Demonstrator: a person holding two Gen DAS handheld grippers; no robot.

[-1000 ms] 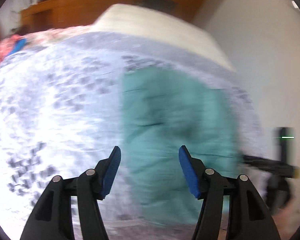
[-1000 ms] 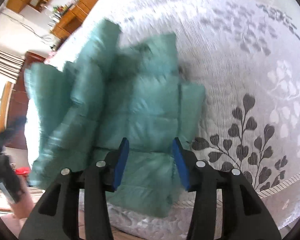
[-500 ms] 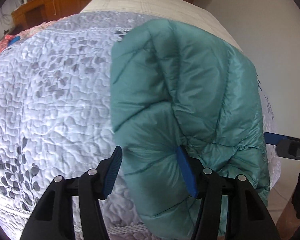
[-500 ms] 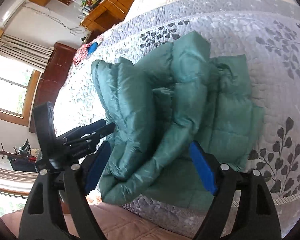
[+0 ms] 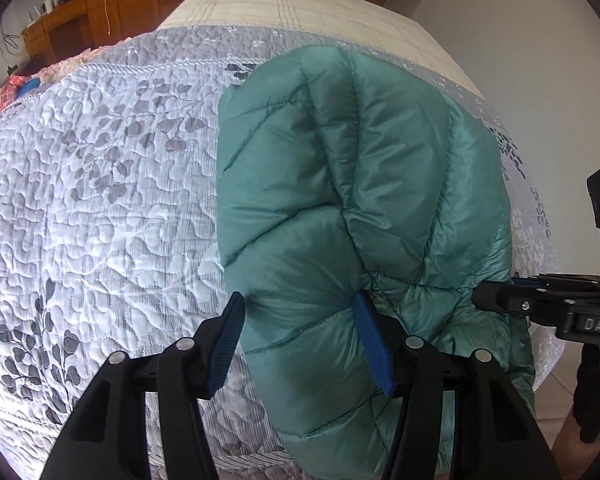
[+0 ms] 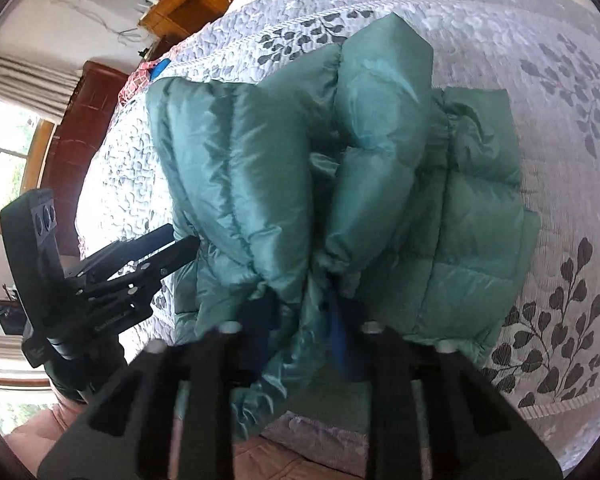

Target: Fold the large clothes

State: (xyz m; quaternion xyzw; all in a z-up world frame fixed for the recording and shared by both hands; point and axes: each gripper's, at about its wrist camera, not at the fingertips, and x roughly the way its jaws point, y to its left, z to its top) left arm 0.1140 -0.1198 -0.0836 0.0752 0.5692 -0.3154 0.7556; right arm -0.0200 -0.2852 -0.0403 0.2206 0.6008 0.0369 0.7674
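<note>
The green puffer jacket (image 5: 340, 208) lies on the bed (image 5: 100, 208), bunched near the bed's foot edge, with its lower part hanging over that edge toward the floor. It looks only partly folded: the padded panels and what seem to be the sleeves are heaped toward the middle in thick rolls rather than laid flat, and one quilted panel lies flat on the far side of the heap. I judge that the gathering-in is under way, while the flattening and the final fold remain to be done.

The left gripper (image 5: 300, 344) has its jaws spread wide around a fat lobe of the jacket at the bed's edge; the blue pads sit either side of the padding without visibly squeezing it. The right gripper (image 6: 304, 320) is blurred in its own view, but its jaws appear drawn close on a gathered pinch of jacket fabric at the hem side; I would not swear to a firm hold.

The bed wears a grey and white quilted cover with a dark leaf pattern, with a paler striped section at its head. Beyond the bed's head stands wooden furniture (image 5: 80, 28) with small clutter on top. Beside the bed are a curtained window (image 6: 4, 152) and a plain pale wall (image 5: 520, 40). A red patterned cloth (image 5: 4, 94) lies at the bed's far corner.
</note>
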